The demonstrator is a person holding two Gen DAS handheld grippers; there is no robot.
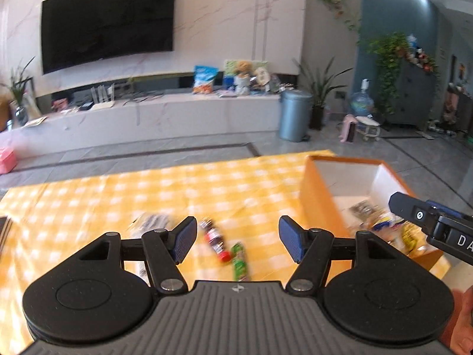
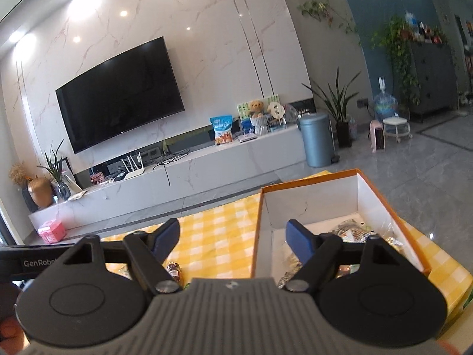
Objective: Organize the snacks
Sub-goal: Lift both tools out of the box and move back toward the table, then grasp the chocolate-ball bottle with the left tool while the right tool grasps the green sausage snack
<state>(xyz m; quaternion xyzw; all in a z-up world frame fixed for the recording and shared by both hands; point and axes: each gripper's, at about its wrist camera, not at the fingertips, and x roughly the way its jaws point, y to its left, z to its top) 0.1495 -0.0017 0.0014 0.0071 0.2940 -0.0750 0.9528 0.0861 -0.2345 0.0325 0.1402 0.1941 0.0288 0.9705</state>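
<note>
Both our tongs released, nothing between the pads: left tongs (image 1: pixel 238 238) over the loose bottle (image 1: pixel 215 241) and green pack (image 1: pixel 240 261) on the surface (image 1: pixel 88 201), probably next pick. Right tongs (image 2: pixel 233 241) at the box (image 2: pixel 393 207), where snacks (image 2: pixel 351 230) already lie.

"GenRobo" shows on the left tool (image 2: pixel 29 261); "DA" on the right tool (image 1: pixel 443 230).

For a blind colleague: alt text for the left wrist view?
The open left gripper hovers, empty, over a yellow checked cloth with a small bottle and green packet. An orange box of snacks sits right.
</note>
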